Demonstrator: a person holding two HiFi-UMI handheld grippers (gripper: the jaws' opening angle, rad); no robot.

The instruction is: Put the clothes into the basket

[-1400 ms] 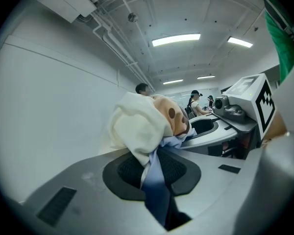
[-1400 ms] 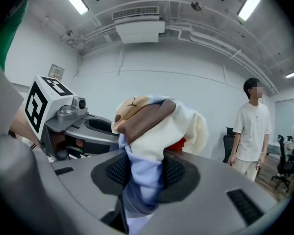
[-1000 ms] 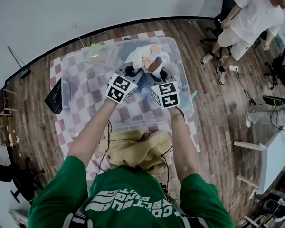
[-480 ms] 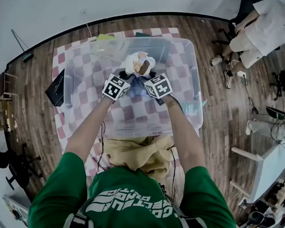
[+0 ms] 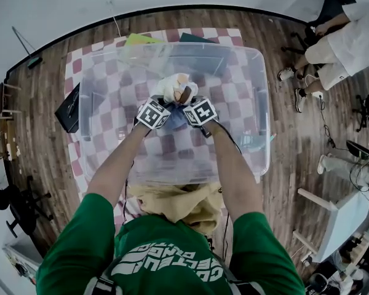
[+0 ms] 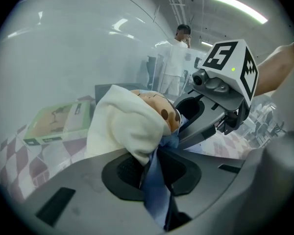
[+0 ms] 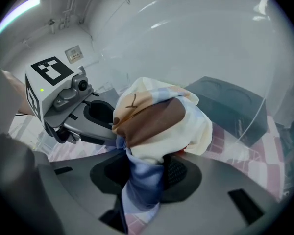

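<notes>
Cloth is what both of your tools have. The left gripper (image 6: 154, 168) is clamped tight on a blue fold of the bundled garment (image 5: 175, 90). The right gripper (image 7: 147, 173) pinches the same bundle from the other side, though its jaws are opening with the fabric between the pads. You hold the cream, brown and blue bundle from two sides so that it is gathered up and does not trail over the rim. It sits within the walls of the clear basket (image 5: 258, 91), toward the far middle; whether it touches the bottom does not show. A release here should land it inside. A tan heap of clothes (image 5: 178, 204) lies outside the basket on your near side, probably next.
</notes>
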